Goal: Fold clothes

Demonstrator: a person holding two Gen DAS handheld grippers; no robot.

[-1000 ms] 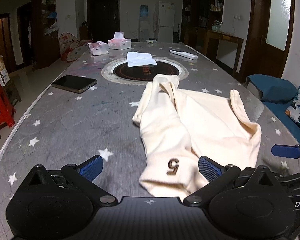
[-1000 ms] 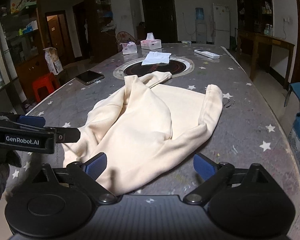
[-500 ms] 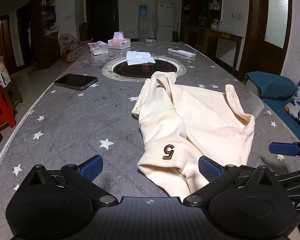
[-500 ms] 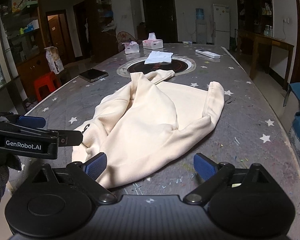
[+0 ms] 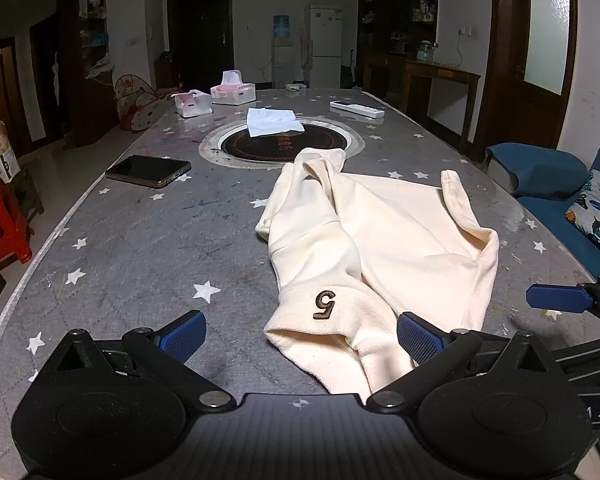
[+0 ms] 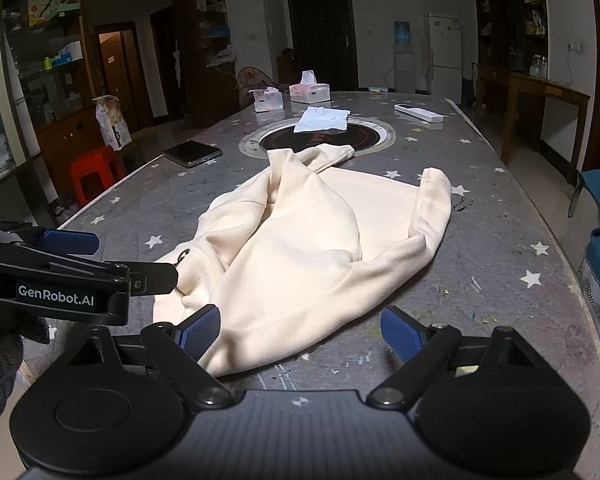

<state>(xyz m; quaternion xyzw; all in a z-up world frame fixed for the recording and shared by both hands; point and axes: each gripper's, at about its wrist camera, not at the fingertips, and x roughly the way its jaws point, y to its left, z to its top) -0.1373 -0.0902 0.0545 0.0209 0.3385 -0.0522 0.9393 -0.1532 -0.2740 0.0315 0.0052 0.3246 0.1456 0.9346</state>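
Observation:
A cream sweatshirt [image 5: 380, 240] with a brown "5" on it lies crumpled on the grey star-patterned table [image 5: 140, 248]. My left gripper [image 5: 300, 336] is open at the near end of the table, and the cuff with the "5" lies between its blue pads without being pressed. My right gripper [image 6: 300, 332] is open too. Its jaws are closing slightly around the sweatshirt's [image 6: 320, 240] near hem, which its left pad [image 6: 200, 330] is next to. One pad of the right gripper [image 5: 556, 298] shows at the right edge of the left wrist view.
A phone [image 5: 148, 170] lies at the left. A white cloth [image 5: 274, 120] sits on the round inset hob [image 5: 284, 146]. Tissue boxes [image 5: 233, 92] and a remote [image 5: 356, 109] are at the far end. A blue sofa [image 5: 540, 168] stands right of the table, and a red stool [image 5: 0, 220] left.
Both views have drawn back a little, so the sweatshirt sits slightly farther from the fingers. The right gripper's pads stand a bit closer together.

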